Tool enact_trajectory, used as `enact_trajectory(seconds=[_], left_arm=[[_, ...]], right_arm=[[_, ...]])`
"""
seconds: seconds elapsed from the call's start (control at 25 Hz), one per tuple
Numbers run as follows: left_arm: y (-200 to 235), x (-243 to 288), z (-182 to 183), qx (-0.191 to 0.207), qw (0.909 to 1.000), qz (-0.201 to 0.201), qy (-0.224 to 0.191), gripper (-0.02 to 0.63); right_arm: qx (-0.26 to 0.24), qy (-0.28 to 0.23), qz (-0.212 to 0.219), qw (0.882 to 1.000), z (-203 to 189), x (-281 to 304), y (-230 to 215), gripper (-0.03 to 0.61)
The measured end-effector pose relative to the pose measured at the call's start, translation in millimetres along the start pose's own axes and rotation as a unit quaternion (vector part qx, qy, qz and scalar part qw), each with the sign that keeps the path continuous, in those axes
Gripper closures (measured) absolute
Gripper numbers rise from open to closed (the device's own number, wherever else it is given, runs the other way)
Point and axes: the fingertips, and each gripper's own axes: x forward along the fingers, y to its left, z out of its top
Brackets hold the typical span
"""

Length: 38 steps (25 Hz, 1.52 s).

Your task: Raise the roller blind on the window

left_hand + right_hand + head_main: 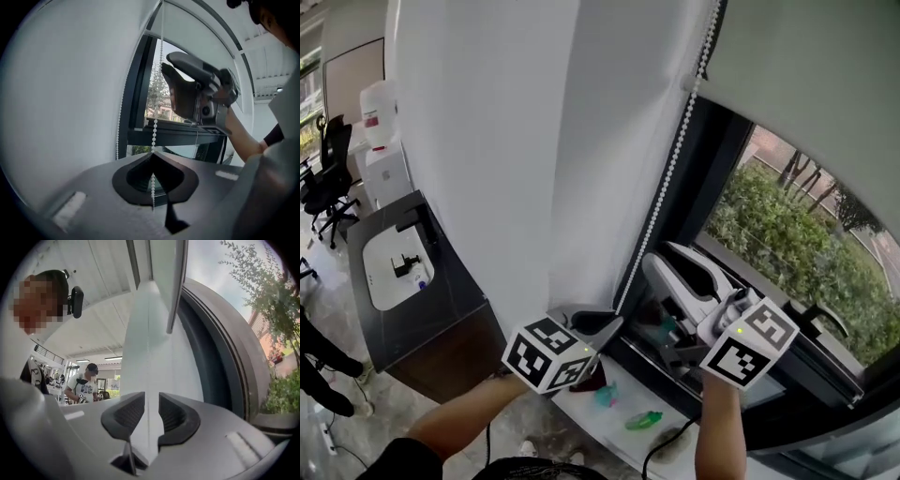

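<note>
- Head view puts the roller blind (806, 75) over the upper part of the window at your upper right. Below its hem the glass is uncovered, and shrubs (787, 244) show outside.
- The bead chain (675, 159) hangs along the dark window frame (724, 141), between the blind and the white wall (487, 141).
- Your left gripper (614, 325) is low on that chain. In the left gripper view the bead chain (154, 131) runs straight down into the tips, and the jaws are pinched together on it.
- A second strand (117, 136) hangs just beside the wall's edge, to the left of the one you hold.
- Your right gripper (656, 262) sits higher, just right of the chain. In the right gripper view its jaws stand parted with a clear gap, and the pads press on nothing.
- Below your grippers, the white sill (581, 405) carries a small teal item (607, 396) and a small green item (643, 420).
- A window handle (825, 319) juts out just right of your right gripper.
- The wall on one side and the frame on the other hem the chain in closely.
- A dark counter (441, 309) with a white sink (394, 267) stands lower left, well apart from your left arm, and an office chair (328, 169) stands beyond it.
</note>
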Motion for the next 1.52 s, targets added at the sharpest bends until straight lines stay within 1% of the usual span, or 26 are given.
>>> enact_trajectory(seconds=[0.12,0.24,0.32,0.36,0.44,0.56,0.6,0.64,0.72,0.8,0.88,0.96,1.04,1.12,1.24,1.32,1.4,1.52], left_arm=[[2,-1,-4,-0.004,1.0000,0.000,0.000,0.601],[3,-2,-5,-0.007,1.0000,-0.002,0.002,0.601],[2,-4,-5,-0.009,1.0000,-0.004,0.001,0.601],[1,-5,-5,-0.011,0.9999,-0.006,0.001,0.601],[1,-7,-7,-0.011,0.9998,-0.013,0.005,0.601],[-1,-13,-9,-0.010,0.9996,-0.021,0.015,0.601],[-4,-18,-5,-0.011,0.9997,-0.018,0.009,0.600],[-7,-24,4,-0.010,0.9998,-0.014,-0.004,0.595],[-19,-38,35,-0.005,0.9986,-0.015,-0.050,0.569],[-27,-53,73,0.008,0.9950,-0.013,-0.099,0.563],[-30,-65,107,0.020,0.9911,-0.008,-0.131,0.563],[-30,-72,131,0.032,0.9888,0.000,-0.146,0.563],[-27,-73,145,0.046,0.9870,0.011,-0.154,0.563],[-24,-70,151,0.052,0.9863,0.018,-0.156,0.563],[-20,-59,150,0.055,0.9878,0.024,-0.144,0.563],[-20,-53,146,0.059,0.9886,0.026,-0.136,0.563],[-20,-51,145,0.062,0.9882,0.026,-0.138,0.563],[-21,-50,150,0.071,0.9864,0.024,-0.146,0.566]], right_arm=[[-0.022,0.006,0.009,1.000,15,19,6,0.492],[-0.029,-0.002,0.011,1.000,28,28,10,0.494],[-0.034,-0.010,0.011,0.999,34,30,12,0.551],[-0.034,-0.010,0.014,0.999,34,31,13,0.563],[-0.029,-0.012,0.021,0.999,32,32,14,0.569],[-0.036,-0.021,0.010,0.999,29,29,7,0.571],[-0.038,-0.024,0.007,0.999,28,26,5,0.571],[-0.038,-0.025,0.006,0.999,27,23,5,0.571],[-0.046,-0.018,0.001,0.999,23,19,4,0.571],[-0.061,-0.004,-0.007,0.998,13,17,5,0.571],[-0.067,0.010,-0.011,0.998,-2,15,7,0.571],[-0.071,0.032,-0.014,0.997,-23,13,9,0.571],[-0.074,0.069,-0.019,0.995,-56,10,9,0.571],[-0.068,0.117,-0.024,0.991,-101,4,7,0.571],[-0.037,0.187,-0.021,0.981,-174,-12,8,0.571],[-0.018,0.214,-0.020,0.976,-208,-21,12,0.571],[-0.005,0.218,-0.020,0.976,-221,-27,14,0.571],[-0.010,0.224,-0.017,0.975,-221,-27,15,0.571]])
